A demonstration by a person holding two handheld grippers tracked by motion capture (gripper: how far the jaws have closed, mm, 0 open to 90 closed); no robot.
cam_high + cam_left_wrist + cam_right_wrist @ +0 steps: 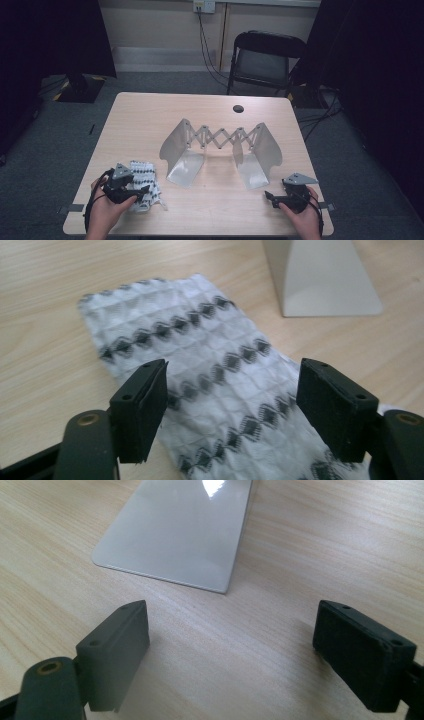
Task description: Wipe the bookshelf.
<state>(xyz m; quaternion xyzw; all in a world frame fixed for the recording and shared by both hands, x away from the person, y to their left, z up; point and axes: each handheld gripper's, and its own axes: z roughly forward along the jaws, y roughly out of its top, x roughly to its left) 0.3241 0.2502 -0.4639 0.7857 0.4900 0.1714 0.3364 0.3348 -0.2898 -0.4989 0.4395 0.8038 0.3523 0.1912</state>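
A folded white cloth [146, 176] with rows of black diamonds lies flat near the table's front left corner. My left gripper [144, 191] hovers low over its near end. In the left gripper view the jaws stand wide apart with the cloth [225, 355] beneath and between them, pads clear of it, so the left gripper [232, 405] is open. My right gripper [270, 197] rests at the front right; in the right gripper view it [232, 650] stands open over bare wood.
A metal scissor-link rack [220, 137] with two curved plates stands mid-table; one plate's foot [320, 280] lies just beyond the cloth, the other's [180, 535] ahead of the right jaws. A cable hole [238, 108] sits at the back. A black chair [265, 55] stands behind the table.
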